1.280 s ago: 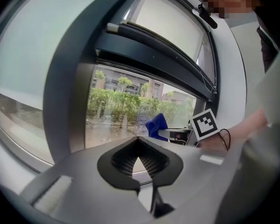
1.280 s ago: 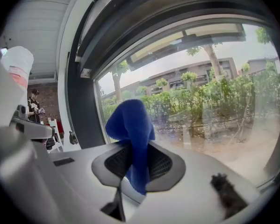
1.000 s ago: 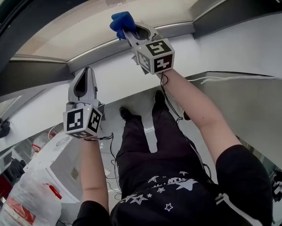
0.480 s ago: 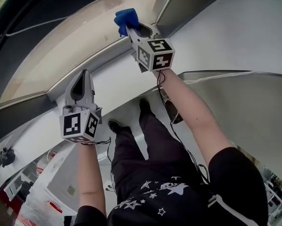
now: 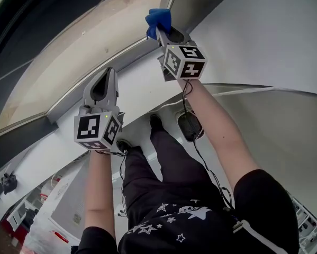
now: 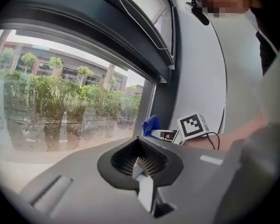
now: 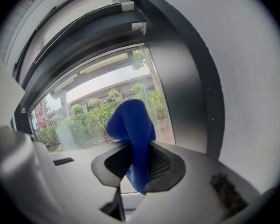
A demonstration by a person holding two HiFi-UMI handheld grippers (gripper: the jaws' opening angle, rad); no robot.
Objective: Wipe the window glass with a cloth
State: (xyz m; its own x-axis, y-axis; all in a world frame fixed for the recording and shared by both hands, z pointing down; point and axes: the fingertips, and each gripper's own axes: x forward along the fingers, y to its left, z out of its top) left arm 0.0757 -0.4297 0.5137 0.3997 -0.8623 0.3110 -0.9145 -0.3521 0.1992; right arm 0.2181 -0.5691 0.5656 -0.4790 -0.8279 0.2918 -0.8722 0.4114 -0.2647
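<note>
Two hand-held grippers in play here and just one cloth [image 5: 159,19], a blue one. Our right hand-held gripper [image 5: 162,33] has its jaws clamped on it. A bunched wad sticks out past the tips and a tail hangs back between the jaws. The cloth sits up at the right end of the glass [image 5: 84,41], just beside the dark frame post [image 7: 182,101]. We can't tell if it's actually touching the pane.

Our left hand-held gripper [image 5: 104,78] has its jaws closed together with nothing in them. It's held lower and to the left, pointing at the ledge [image 5: 132,83] under the glass, apart from the cloth.

Each one carries one marker cube, so two in all: left [image 5: 97,131], right [image 5: 184,62]. Through the pane it's shrubs [image 6: 60,101] and a building [image 6: 83,69].
</note>
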